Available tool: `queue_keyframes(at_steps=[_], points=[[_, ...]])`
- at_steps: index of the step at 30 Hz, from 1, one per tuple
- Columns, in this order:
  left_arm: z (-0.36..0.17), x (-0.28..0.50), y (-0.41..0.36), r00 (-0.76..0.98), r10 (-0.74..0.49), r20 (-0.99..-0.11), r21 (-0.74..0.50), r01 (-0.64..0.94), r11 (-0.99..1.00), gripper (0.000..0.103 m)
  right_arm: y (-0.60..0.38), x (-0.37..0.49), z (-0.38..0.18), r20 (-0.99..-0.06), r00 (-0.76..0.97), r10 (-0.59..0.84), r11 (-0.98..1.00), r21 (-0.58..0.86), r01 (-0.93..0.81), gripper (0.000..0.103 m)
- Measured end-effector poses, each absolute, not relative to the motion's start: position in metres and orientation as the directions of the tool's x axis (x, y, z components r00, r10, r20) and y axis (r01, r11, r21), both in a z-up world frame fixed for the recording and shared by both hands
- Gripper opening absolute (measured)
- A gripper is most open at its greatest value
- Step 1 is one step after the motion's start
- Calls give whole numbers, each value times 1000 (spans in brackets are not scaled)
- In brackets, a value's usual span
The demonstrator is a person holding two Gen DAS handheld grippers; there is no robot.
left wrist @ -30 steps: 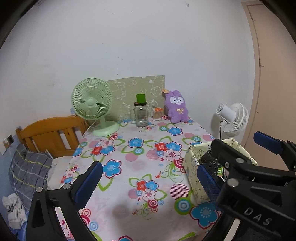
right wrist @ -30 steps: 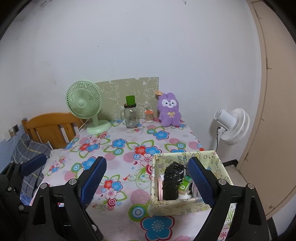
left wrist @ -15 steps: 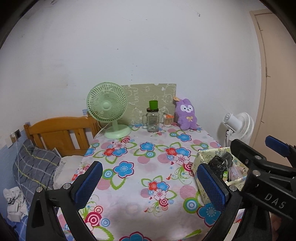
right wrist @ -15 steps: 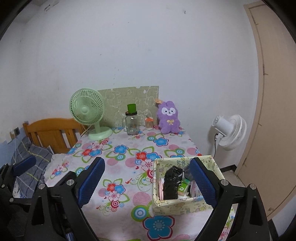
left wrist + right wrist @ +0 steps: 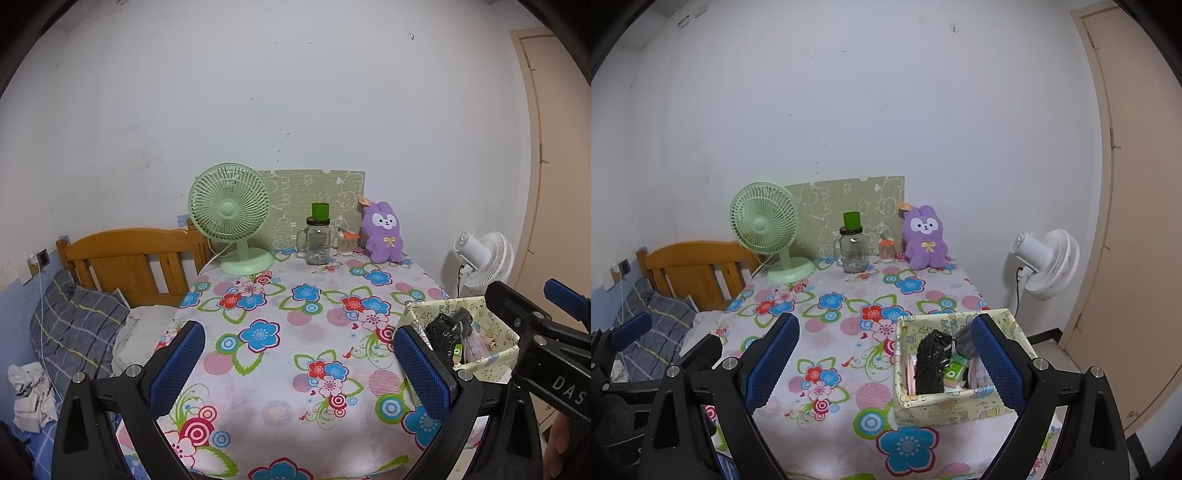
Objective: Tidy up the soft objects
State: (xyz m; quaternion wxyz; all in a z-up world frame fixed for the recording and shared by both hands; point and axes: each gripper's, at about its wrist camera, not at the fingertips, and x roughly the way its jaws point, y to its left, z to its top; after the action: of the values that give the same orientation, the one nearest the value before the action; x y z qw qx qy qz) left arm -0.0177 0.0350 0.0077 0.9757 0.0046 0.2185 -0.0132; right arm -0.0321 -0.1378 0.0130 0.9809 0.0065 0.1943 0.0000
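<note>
Both grippers hover empty, jaws wide apart, above the desk [image 5: 280, 332]. Ahead of the right hand-held gripper [image 5: 884, 363], partly behind its right finger, sits the fabric storage box [image 5: 934, 404] holding a black bundle [image 5: 932, 363]; it lies right of the left hand-held gripper [image 5: 295, 369].

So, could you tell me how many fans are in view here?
2. A green fan stands at the table's far left corner; a white fan stands off the table's right side, near the door. Others could be out of frame.
</note>
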Motion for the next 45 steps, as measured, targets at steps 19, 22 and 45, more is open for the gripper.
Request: queue_keyframes(at_steps=[19,22,45], points=[[14,-16,47,913,-11,-408,-15,6,1000,103,-137,-31,13,-384,923,-11,1000,2,12,97],[15,-16,47,914,-12,-405,-15,7,1000,103,-135,-31,13,-383,924,-7,1000,-2,7,97],[15,-16,44,912,-10,-411,-8,8,1000,103,-136,-32,13,-387,922,-6,1000,9,10,97]])
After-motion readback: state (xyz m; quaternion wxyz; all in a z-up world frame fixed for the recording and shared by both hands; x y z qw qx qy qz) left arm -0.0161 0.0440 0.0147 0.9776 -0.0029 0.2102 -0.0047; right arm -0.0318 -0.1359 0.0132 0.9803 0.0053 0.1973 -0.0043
